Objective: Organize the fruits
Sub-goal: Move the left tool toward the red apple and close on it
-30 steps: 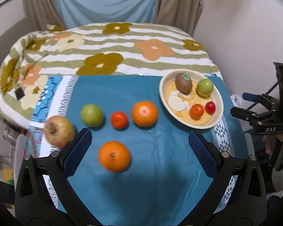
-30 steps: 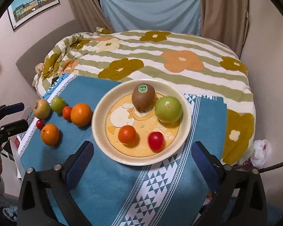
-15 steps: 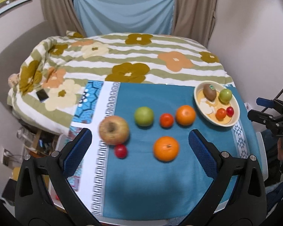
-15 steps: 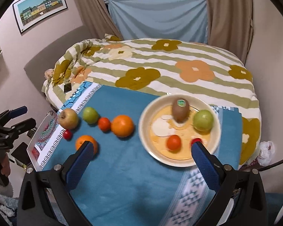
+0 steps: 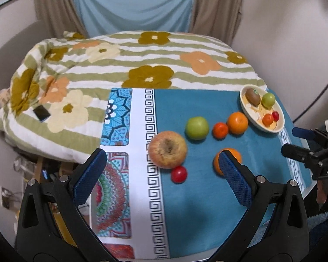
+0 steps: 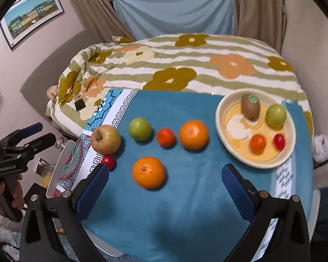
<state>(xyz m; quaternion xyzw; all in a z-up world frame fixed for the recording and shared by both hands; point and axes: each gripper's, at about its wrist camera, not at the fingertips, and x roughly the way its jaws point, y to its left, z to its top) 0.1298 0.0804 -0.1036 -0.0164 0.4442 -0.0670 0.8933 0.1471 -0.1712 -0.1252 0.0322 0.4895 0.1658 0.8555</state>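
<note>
On the blue cloth lie a yellow-red apple (image 5: 167,149), a small red tomato (image 5: 179,174), a green apple (image 5: 196,128), a small orange fruit (image 5: 220,129) and two oranges (image 5: 237,122) (image 6: 149,171). A cream bowl (image 6: 220,122) at the right holds a kiwi (image 6: 250,106), a green fruit (image 6: 275,115), an orange tomato (image 6: 257,143) and a red one (image 6: 279,141). My left gripper (image 5: 161,163) hangs open above the apple and red tomato. My right gripper (image 6: 165,181) is open over the near orange. Both hold nothing.
The table stands against a bed with a floral striped blanket (image 5: 129,65). A dark phone (image 5: 41,113) lies on the blanket. A patterned mat (image 5: 111,192) covers the table's left part. A hand (image 6: 8,194) holds the left gripper's handle at the table's left edge.
Both grippers have pulled back and up from the table, and both views have swung left. The apple and red tomato now sit between my left fingers' line of sight. No fruit has moved.
</note>
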